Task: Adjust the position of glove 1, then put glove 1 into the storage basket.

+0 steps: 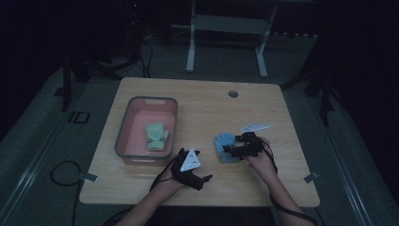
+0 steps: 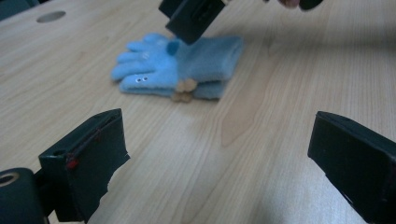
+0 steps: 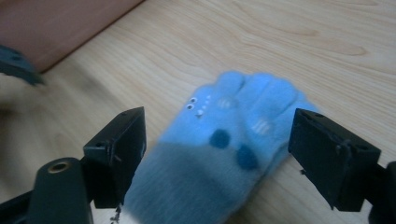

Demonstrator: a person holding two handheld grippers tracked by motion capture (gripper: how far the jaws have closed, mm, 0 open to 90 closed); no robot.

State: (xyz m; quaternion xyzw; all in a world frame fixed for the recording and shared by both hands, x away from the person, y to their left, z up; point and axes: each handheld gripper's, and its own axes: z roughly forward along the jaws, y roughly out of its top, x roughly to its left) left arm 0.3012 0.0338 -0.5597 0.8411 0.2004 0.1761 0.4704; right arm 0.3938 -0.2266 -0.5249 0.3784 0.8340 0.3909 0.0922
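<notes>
Where jaws gape: blue glove (image 3: 224,149) between.

Dim light in the high view leaves the blue glove (image 1: 226,147) a small pale patch, its markings too small to read, and the right gripper (image 1: 234,148) covers part of it. In the right gripper view the glove's (image 3: 224,154) cuff runs off the bottom edge, blurred. In the left gripper view the right gripper (image 2: 191,18) is cut by the top edge. The green glove's (image 1: 156,135) face in the bin (image 1: 123,127) is too small to make out
</notes>
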